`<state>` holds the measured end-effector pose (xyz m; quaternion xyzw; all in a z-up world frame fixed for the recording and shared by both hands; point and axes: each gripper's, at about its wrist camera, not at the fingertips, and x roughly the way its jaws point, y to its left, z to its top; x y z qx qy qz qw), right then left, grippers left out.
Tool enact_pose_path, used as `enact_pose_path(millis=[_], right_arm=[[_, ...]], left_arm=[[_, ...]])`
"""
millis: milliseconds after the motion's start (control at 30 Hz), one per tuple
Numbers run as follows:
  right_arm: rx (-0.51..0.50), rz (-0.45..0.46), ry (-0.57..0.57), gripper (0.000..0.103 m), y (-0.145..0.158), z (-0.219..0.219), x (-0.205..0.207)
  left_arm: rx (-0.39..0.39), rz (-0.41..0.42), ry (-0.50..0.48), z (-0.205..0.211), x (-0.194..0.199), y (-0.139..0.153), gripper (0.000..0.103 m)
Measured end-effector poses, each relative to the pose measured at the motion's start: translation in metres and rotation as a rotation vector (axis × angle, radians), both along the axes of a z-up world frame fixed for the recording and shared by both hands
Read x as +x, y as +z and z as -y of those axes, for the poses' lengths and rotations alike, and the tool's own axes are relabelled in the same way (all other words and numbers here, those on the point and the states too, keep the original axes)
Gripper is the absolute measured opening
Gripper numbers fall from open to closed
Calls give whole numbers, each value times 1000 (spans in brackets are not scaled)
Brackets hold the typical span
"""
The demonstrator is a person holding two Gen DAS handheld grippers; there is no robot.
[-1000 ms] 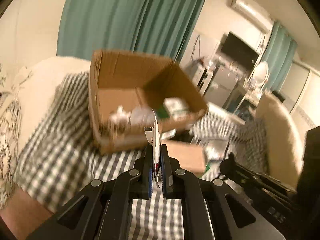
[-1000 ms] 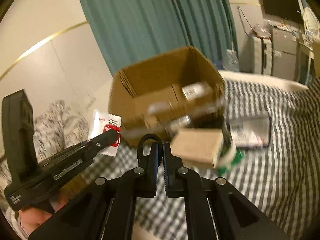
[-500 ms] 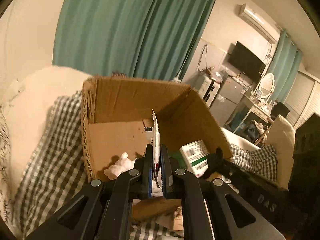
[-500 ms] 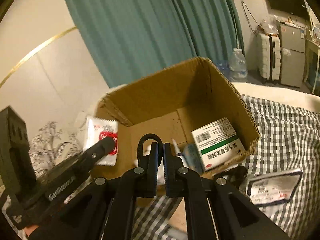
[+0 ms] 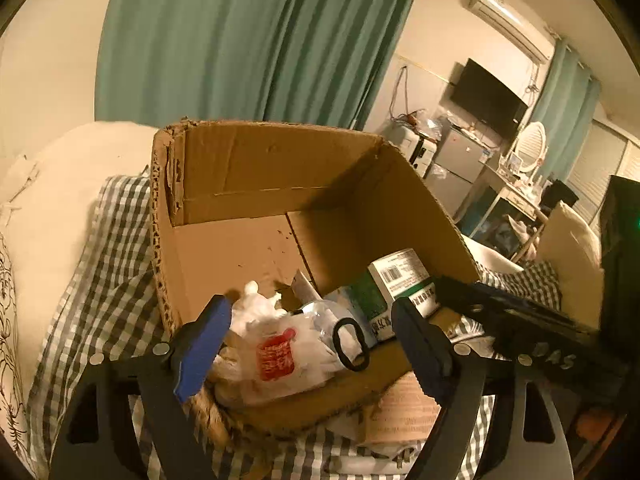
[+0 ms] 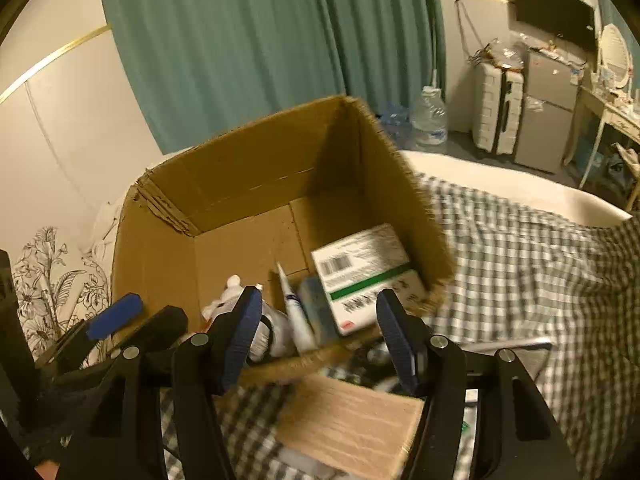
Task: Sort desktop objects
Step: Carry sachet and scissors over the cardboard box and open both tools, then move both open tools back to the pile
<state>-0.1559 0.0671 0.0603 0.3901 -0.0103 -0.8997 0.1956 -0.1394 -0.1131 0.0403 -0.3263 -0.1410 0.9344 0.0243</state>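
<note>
Sachet (image 5: 276,354), black ring (image 5: 351,344) dropped into box (image 5: 256,176); both hand-held grippers (image 5: 310,344) (image 6: 318,334) opening, empty.

Teal curtains (image 5: 256,40) hang on cream walls; a dark television (image 5: 486,98) hangs above a grey fridge (image 6: 550,108).
</note>
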Motion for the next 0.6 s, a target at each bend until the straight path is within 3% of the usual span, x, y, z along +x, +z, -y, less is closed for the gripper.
enact_pose_path(millis=[100, 267, 433, 600], right_arm=[[11, -31, -24, 60, 6, -25, 25], [-22, -42, -74, 60, 1, -78, 71], [-69, 2, -140, 60, -24, -124, 101], [-106, 19, -197, 61, -48, -141, 114]], left_arm=[[-41, -34, 5, -5, 17, 2, 93], [21, -64, 7, -8, 56, 0, 98], [119, 16, 26, -20, 91, -24, 99], [137, 114, -11, -54, 94, -49, 99]])
